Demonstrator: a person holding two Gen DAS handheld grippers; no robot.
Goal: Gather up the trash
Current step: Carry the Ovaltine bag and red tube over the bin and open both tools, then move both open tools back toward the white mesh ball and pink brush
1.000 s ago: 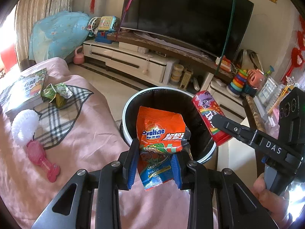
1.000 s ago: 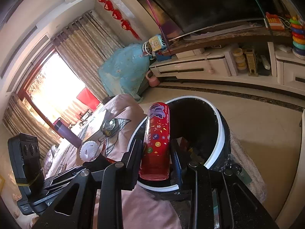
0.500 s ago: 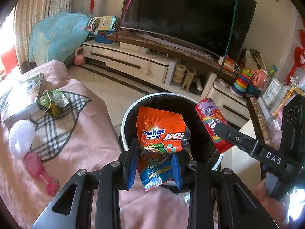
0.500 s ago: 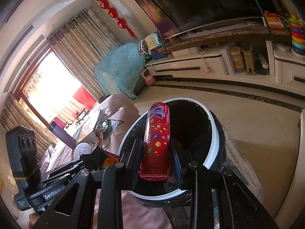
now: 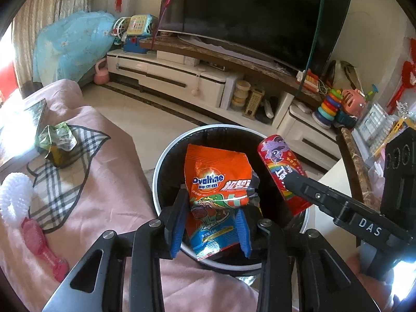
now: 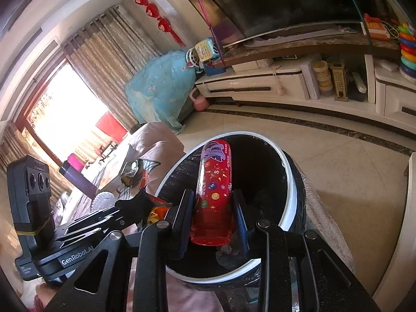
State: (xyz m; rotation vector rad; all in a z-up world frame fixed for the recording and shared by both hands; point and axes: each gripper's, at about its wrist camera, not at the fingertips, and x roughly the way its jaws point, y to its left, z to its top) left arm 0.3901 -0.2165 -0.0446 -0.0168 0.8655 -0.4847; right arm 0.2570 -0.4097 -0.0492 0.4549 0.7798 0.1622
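Note:
My left gripper (image 5: 210,223) is shut on an orange Ovaltine packet (image 5: 217,182) and holds it over the open black trash bin with a white rim (image 5: 166,156). My right gripper (image 6: 212,218) is shut on a red candy tube (image 6: 214,189) and holds it over the same bin (image 6: 288,182). The tube (image 5: 282,171) and the right gripper's finger also show at the right of the left wrist view. The left gripper (image 6: 135,205) with the orange packet shows at the left of the right wrist view.
A pink-covered sofa (image 5: 104,182) lies left of the bin with a crumpled green wrapper (image 5: 57,140), a white brush with pink handle (image 5: 23,208) and a book (image 5: 18,127). A TV cabinet (image 5: 182,78) with toys stands beyond the tiled floor.
Both grippers have moved slightly further over the bin's mouth, still holding the packet and the tube. The sofa items have slid left in the left wrist view.

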